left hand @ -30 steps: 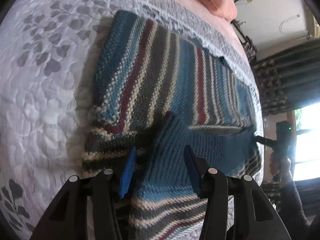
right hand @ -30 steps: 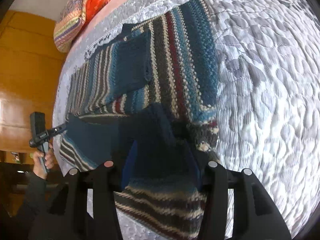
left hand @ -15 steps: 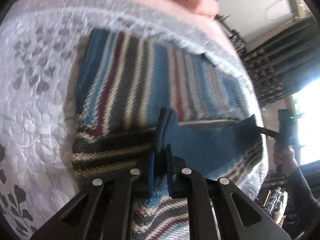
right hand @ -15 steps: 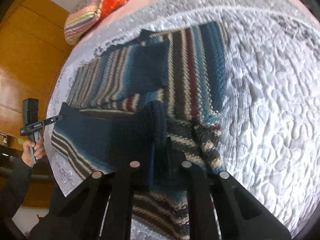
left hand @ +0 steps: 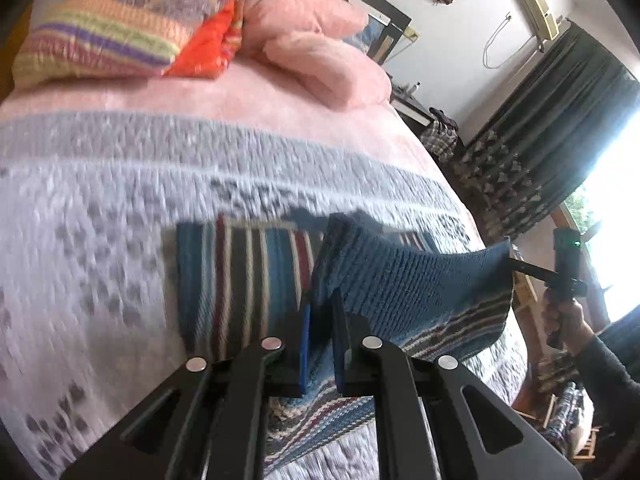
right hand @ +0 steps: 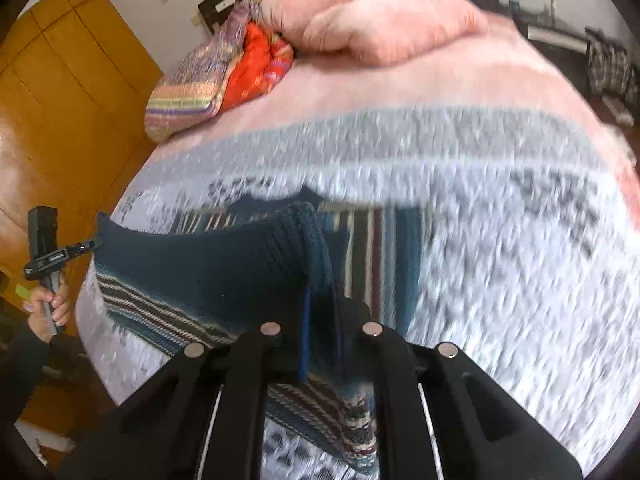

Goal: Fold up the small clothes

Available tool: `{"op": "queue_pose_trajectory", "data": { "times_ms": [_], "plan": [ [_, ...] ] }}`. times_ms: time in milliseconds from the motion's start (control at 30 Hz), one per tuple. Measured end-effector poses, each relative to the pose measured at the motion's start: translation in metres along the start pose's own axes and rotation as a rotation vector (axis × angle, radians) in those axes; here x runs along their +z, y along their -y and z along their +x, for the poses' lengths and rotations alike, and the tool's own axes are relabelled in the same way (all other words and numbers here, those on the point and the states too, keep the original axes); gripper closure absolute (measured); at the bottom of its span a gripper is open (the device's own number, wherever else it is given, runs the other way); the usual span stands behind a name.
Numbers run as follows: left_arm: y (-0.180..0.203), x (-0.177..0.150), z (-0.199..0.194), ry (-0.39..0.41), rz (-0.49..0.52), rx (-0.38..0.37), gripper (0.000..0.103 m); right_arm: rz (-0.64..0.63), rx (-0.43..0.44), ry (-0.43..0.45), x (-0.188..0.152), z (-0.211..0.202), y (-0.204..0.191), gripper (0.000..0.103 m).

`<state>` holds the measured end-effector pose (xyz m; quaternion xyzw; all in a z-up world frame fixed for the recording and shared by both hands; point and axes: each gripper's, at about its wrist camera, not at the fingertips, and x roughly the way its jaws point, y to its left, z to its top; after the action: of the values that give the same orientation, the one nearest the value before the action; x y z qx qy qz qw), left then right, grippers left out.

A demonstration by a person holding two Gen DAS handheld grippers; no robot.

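Black left gripper [left hand: 320,340], blue pads [left hand: 305,344], silver screws [left hand: 371,342], dark sleeve [left hand: 608,376]

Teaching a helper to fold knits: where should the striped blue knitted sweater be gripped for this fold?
At the hem corners of the striped blue knitted sweater, from the near bed edge: both claws, left and right, pinch the lifted hem, keeping it taut between them.

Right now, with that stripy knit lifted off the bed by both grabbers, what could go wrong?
The left gripper and right gripper each pinch only a small bunch of the striped sweater's edge, so the heavy knit may slip out. The span between them sags, so the fold could land crooked or bunched on the quilt.
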<state>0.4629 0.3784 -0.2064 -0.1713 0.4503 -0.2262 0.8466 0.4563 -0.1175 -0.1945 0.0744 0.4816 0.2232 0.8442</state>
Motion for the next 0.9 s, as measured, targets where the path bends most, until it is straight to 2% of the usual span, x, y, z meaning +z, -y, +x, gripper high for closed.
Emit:
{"op": "queue_pose_trajectory", "data": {
  "times_ms": [233, 433, 633, 900],
  "plan": [
    [-0.01, 0.068, 0.037, 0.0, 0.002, 0.066, 0.095, 0.037, -0.052, 0.021, 0.065, 0.036, 0.017, 0.095],
    [-0.032, 0.1, 0.086, -0.039, -0.024, 0.132, 0.095, 0.048, -0.104, 0.005, 0.092, 0.082, 0.028, 0.095],
    [-0.056, 0.111, 0.135, -0.096, -0.051, 0.186, 0.095, 0.072, -0.149, -0.04, 0.105, 0.132, 0.048, 0.095],
    [-0.091, 0.101, 0.206, -0.216, -0.099, 0.262, 0.095, 0.145, -0.189, -0.152, 0.101, 0.201, 0.079, 0.095]
  ]
}}
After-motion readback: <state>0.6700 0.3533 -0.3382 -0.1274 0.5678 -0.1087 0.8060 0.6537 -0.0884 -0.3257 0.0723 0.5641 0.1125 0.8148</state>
